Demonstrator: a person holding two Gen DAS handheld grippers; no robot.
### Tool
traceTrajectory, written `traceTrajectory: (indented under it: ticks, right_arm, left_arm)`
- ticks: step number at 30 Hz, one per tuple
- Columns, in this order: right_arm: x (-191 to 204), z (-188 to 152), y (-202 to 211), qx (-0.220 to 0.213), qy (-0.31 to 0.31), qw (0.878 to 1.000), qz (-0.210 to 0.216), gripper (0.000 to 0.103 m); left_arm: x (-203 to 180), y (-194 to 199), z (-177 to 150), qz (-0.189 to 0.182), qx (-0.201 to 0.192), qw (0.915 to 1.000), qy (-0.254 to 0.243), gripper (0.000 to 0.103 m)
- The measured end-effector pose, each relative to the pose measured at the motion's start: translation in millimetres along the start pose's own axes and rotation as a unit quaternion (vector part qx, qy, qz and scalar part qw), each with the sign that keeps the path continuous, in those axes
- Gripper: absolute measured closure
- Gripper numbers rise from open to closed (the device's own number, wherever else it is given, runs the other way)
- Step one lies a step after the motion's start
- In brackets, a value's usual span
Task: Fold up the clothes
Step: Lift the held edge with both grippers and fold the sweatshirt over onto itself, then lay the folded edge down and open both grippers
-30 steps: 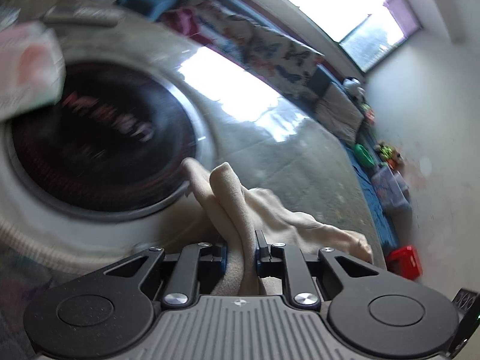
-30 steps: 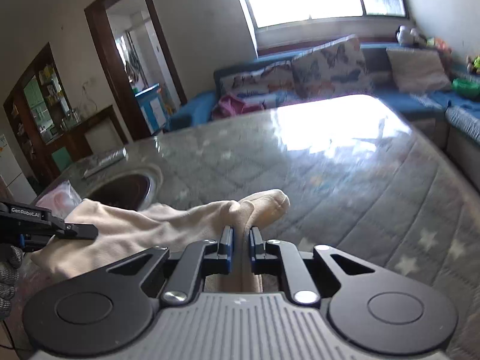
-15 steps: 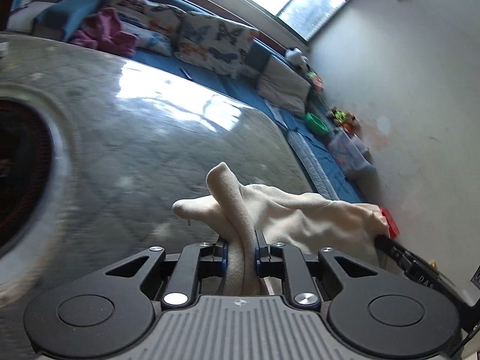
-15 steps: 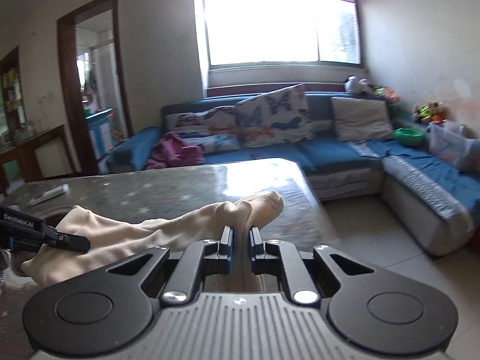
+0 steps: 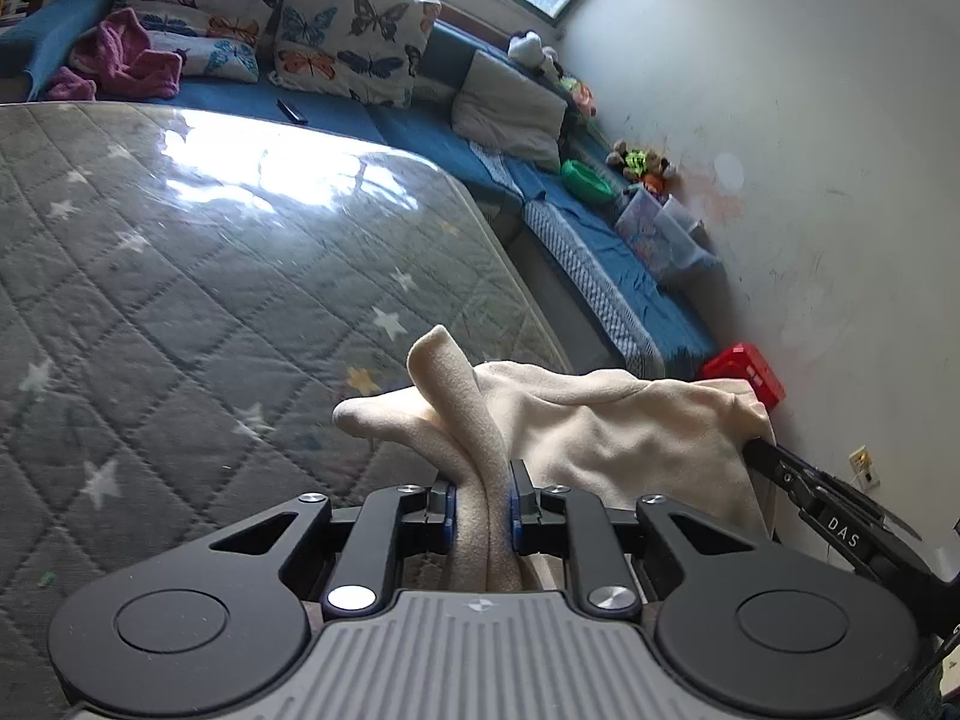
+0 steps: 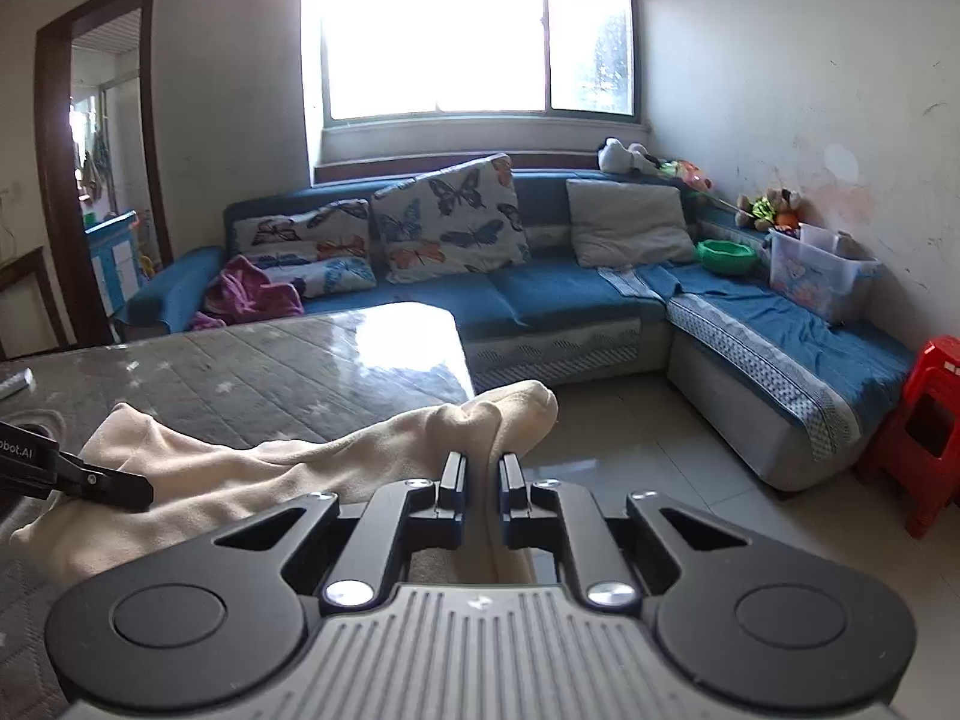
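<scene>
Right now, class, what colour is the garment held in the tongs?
Cream: the garment shows best in the left wrist view.

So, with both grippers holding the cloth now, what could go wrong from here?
1. The left gripper pinches a bunched fold of the cloth; it may fold unevenly.
2. The right gripper holds only an edge, which may slip.
3. The cloth hangs near the table edge and may drop.

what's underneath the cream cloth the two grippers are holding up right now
Under the cream cloth, the left wrist view shows the grey star-quilted table cover; the right wrist view also shows bare floor tiles. Whatever lies directly beneath its middle is covered by the fabric.
</scene>
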State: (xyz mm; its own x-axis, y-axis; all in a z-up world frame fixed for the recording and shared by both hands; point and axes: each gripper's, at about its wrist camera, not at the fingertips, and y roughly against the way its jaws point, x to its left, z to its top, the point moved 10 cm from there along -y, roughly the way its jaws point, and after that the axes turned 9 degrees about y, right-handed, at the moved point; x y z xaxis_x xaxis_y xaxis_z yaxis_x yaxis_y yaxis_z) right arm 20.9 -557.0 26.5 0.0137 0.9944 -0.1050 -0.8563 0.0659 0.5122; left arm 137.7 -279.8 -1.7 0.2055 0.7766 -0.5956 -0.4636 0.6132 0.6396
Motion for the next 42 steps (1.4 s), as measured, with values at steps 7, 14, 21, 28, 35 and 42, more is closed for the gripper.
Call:
traceTrajectory:
  ticks: [7, 14, 21, 28, 35, 42]
  right_arm:
    - [-6, -24, -15, 0.026, -0.008, 1.000, -0.003, 0.093]
    - [-6, -38, -26, 0.042, -0.009, 0.999, -0.002, 0.093]
    - [1, -47, -38, 0.058, 0.000, 0.998, 0.004, 0.093]
    - [8, -57, -48, 0.076, 0.006, 0.997, 0.012, 0.091]
    - [-5, -55, -44, 0.068, -0.002, 0.998, -0.002, 0.090]
    - [8, -46, -47, 0.061, 0.006, 0.998, 0.026, 0.089]
  left_arm:
    - [7, -18, -14, 0.017, 0.022, 0.9995, -0.010, 0.086]
    - [21, -21, -17, 0.031, 0.029, 0.9991, -0.005, 0.087]
    - [40, -21, -20, 0.046, 0.045, 0.9979, 0.005, 0.088]
    - [47, -16, -16, 0.053, 0.041, 0.9978, -0.001, 0.088]
    - [46, -6, -10, 0.070, 0.032, 0.9970, -0.002, 0.079]
    - [33, 6, 9, 0.076, -0.004, 0.9968, -0.026, 0.074]
